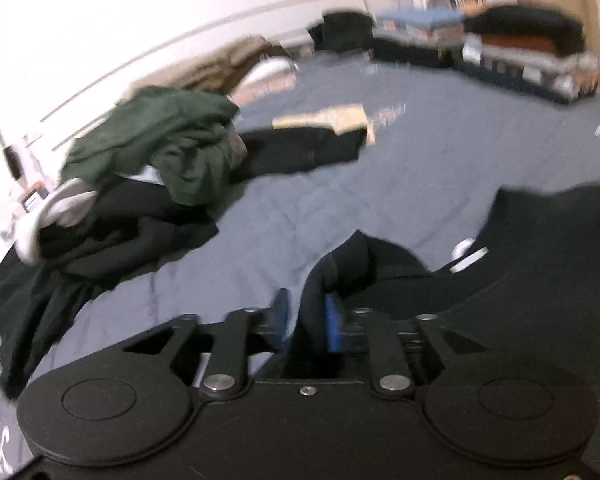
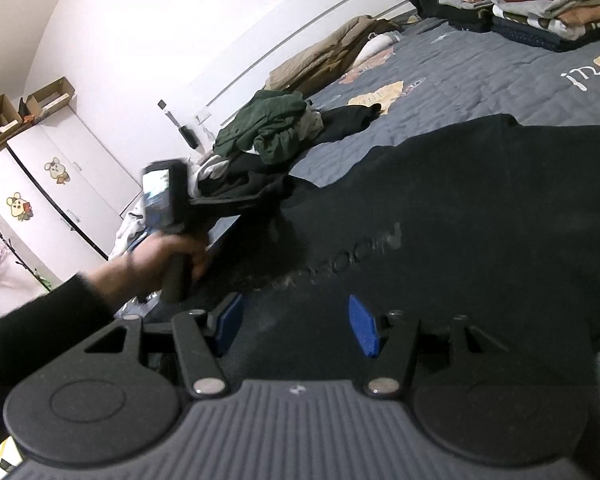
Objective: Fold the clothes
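Currently you are at the gathering stage of a fold: a black garment (image 2: pixel 460 208), with faint lettering across it, lies spread on the bed (image 1: pixel 420 152) over its grey quilted cover, and one edge of it is raised in a hump at the left hand-held gripper (image 1: pixel 306 316). In the left wrist view a ridge of that black cloth sits between the blue pads (image 1: pixel 334 320), which stand only narrowly apart; the view is blurred, so I cannot tell whether they press the fabric or merely flank it. The right hand-held gripper (image 2: pixel 296 326) hangs over the near part of the same garment with its blue pads spread wide and nothing between them. Your left hand (image 2: pixel 164 258) grips its handle low at the garment's left edge, the dark sleeve (image 2: pixel 32 332) reaching in from the lower left, and that tool points down at the cloth; the right tool looks forward and downward across the fabric. My judgement: the next move calls for a confirmed pinch on the left edge, a matching hold on the right, then both edges carried over together. Note the heap of unfolded clothes, topped by a green garment (image 1: pixel 168 140), near the left edge, and the folded stacks (image 2: pixel 540 8) well apart at the far corner.
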`<state>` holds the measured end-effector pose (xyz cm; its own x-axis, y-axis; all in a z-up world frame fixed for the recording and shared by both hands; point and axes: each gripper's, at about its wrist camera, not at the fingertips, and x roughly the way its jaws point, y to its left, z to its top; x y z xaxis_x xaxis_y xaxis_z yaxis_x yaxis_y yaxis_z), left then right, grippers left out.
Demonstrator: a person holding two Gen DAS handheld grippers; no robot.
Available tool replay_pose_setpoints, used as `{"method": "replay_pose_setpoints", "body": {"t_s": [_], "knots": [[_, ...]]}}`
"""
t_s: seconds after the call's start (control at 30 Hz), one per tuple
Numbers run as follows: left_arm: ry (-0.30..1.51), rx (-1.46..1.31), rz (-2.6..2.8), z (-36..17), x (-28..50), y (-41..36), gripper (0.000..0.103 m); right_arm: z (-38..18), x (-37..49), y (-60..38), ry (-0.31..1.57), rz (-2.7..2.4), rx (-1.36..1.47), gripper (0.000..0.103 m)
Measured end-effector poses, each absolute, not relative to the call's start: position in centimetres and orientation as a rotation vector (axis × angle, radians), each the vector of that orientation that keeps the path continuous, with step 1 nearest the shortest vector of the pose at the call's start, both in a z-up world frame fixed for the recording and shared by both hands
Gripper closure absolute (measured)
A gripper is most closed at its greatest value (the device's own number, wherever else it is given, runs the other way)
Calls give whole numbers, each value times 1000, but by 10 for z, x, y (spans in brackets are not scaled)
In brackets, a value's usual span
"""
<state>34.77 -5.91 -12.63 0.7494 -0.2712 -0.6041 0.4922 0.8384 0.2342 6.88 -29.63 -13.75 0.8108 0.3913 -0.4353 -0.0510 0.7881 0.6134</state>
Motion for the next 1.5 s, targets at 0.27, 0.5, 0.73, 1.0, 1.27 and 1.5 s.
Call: {"method": "replay_pose_setpoints", "body": {"t_s": [0.27,0.5,0.73,1.0,1.27,1.5], "knots": [[590,178,-510,-54,168,47,54,-111,37,-297,568,216,598,45],[624,43,-509,-34,28,104,43,-92,-49,-291,598,100,546,45],[693,-63,-436,-66,-38,140,39,-99,-133,-303,660,-75,445,43],[799,-94,-423,-115,-89,150,36,-126,-195,-318,752,-228,506,41],[722,218,-392,-141,-141,129,36,-131,-228,-303,762,-201,429,41],[666,515,-361,-170,-154,104,36,-141,-237,-274,804,-146,292,41]]}}
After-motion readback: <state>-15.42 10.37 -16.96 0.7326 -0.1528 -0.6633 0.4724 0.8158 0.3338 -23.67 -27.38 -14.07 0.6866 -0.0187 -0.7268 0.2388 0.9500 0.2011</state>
